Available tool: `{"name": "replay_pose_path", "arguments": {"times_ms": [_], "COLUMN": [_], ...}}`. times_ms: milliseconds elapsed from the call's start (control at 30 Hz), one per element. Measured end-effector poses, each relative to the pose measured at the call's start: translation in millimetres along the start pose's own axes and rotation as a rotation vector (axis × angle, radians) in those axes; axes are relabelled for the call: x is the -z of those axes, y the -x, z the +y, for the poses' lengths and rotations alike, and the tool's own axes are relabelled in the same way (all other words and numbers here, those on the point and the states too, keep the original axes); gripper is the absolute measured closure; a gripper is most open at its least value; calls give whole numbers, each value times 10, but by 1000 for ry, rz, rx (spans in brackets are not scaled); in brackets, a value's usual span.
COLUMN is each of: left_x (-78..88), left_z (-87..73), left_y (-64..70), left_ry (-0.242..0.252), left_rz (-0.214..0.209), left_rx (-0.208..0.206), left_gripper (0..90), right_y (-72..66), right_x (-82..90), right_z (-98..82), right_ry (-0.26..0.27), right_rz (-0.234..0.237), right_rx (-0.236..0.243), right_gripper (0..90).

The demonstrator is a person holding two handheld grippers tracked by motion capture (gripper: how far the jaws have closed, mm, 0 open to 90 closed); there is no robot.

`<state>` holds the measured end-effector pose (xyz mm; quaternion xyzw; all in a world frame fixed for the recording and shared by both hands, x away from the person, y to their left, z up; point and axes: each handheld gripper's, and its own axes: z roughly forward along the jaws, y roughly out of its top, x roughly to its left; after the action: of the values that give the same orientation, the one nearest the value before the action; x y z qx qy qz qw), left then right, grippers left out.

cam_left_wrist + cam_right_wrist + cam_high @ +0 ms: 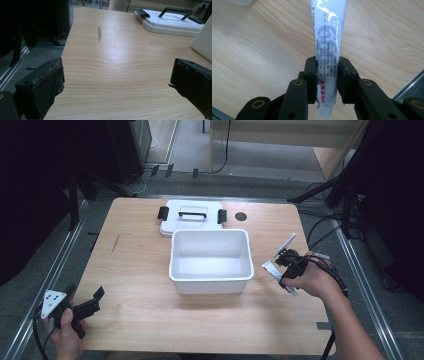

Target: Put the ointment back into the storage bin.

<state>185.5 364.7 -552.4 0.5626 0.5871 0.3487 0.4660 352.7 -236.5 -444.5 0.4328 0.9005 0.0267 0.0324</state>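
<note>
The right hand-held gripper (327,75) is clenched on a white ointment tube (329,45), held just right of the open white bin (210,277). Bin holds nothing; its lid (192,222) lies behind. Placement remains outstanding. The left hand-held gripper (117,82) stands released above the table (112,62).

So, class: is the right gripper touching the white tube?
Touching. The right gripper view shows the right gripper with both jaws pressed against the sides of the white tube, no gap.

Wooden table (140,315), grey floor (280,185)
</note>
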Motion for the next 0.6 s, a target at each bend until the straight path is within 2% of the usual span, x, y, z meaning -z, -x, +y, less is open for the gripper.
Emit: {"name": "replay_pose_path", "arguments": {"times_ms": [67,133,267,333,367,400,600], "left_x": [0,0,0,-1,0,-1,-1], "left_z": [0,0,0,-1,0,0,1], "left_y": [0,0,-2,-3,-4,-4,-8], "left_ry": [0,0,1,1,1,1,-2], "left_rz": [0,0,0,-1,-1,-2,-2], "left_rx": [0,0,4,4,4,4,6], "left_gripper": [1,1,2,2,2,1,2], "right_y": [10,28,39,44,44,36,-42], "right_x": [41,169,287,408,408,502,731], "right_z": [13,60,111,172,172,222,370], "right_ry": [5,22,37,54,54,66,95], "right_rz": [-1,6,6,14,14,20,25], "right_rx": [-2,-37,-57,-70,-70,-77,-67], "right_gripper": [724,724,724,723,723,723,723]}}
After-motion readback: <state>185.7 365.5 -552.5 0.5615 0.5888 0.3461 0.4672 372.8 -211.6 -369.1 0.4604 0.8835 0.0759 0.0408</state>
